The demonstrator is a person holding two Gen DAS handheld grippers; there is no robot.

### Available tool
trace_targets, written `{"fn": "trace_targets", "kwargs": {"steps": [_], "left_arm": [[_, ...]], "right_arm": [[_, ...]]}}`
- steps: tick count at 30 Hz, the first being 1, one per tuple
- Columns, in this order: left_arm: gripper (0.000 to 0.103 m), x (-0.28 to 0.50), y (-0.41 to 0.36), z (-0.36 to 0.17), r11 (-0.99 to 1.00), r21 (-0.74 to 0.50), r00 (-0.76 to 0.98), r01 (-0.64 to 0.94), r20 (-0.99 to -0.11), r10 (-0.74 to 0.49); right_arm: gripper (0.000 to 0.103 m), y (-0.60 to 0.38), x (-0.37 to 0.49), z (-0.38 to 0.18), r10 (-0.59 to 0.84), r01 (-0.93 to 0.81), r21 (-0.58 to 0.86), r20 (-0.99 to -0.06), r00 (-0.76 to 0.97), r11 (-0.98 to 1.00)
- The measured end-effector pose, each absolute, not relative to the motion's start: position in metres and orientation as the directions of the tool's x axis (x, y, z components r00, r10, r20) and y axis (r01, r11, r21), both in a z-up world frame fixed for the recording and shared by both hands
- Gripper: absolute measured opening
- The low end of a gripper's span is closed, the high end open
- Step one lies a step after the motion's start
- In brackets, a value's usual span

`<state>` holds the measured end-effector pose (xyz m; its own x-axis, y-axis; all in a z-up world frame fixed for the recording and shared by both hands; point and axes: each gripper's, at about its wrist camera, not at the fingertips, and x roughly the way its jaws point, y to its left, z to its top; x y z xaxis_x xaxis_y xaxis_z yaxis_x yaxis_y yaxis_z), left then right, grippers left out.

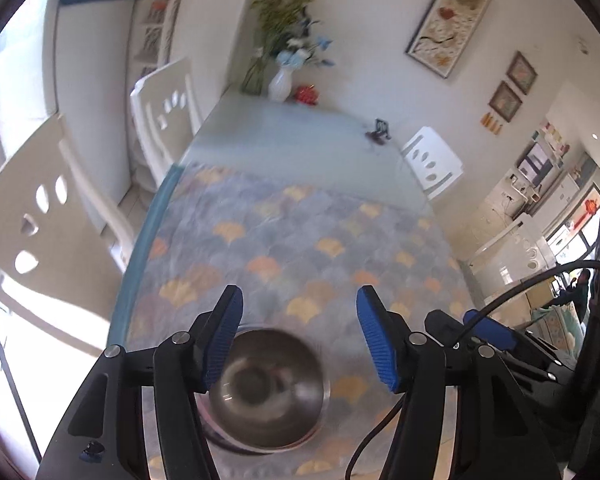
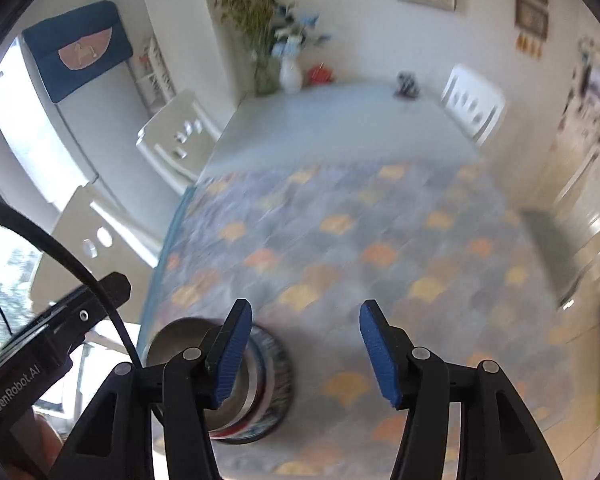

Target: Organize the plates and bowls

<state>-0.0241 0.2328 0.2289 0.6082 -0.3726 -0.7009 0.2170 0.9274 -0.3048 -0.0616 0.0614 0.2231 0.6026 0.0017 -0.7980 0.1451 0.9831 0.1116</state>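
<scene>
Your left gripper (image 1: 298,336) has its fingers wide apart and holds nothing, hovering over a steel bowl (image 1: 266,390) that sits at the near left of the patterned cloth (image 1: 300,240) on the counter (image 1: 292,136). Your right gripper (image 2: 306,352) is likewise spread and empty; the bowl stack (image 2: 256,384) lies just left of its left finger.

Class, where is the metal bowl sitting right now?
The metal bowl sits on the patterned tablecloth near the table's left edge, just below the open left gripper; in the right wrist view it tops a stack.
</scene>
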Motion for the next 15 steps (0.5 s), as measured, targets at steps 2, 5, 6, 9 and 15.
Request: {"fn": "trace_targets", "kwargs": {"steps": [2,5,6,9,15], "left_arm": [[0.057,-0.024,0.215,0.233,0.927,-0.288,0.615,0.240,-0.694,-0.375],[0.057,-0.025,0.189,0.236,0.925,-0.274,0.619,0.262,-0.688,-0.379],[0.057,-0.026,0.180,0.237,0.926,-0.269,0.620,0.265,-0.688,-0.377],[0.063,-0.029,0.157,0.238,0.934,-0.234,0.626,0.270,-0.694,-0.355],[0.076,-0.038,0.124,0.241,0.969,-0.137,0.696,0.208,-0.675,-0.245]], "right_arm": [[0.054,0.052,-0.067,0.227,-0.029,0.159,0.087,-0.792,0.610,0.983],[0.054,0.031,-0.072,0.227,-0.031,0.176,0.096,-0.796,0.604,0.980],[0.054,0.023,-0.073,0.227,-0.029,0.181,0.102,-0.798,0.602,0.978],[0.054,0.002,-0.076,0.225,-0.028,0.198,0.112,-0.805,0.593,0.974],[0.054,-0.033,-0.075,0.215,-0.020,0.205,0.118,-0.823,0.567,0.972]]}}
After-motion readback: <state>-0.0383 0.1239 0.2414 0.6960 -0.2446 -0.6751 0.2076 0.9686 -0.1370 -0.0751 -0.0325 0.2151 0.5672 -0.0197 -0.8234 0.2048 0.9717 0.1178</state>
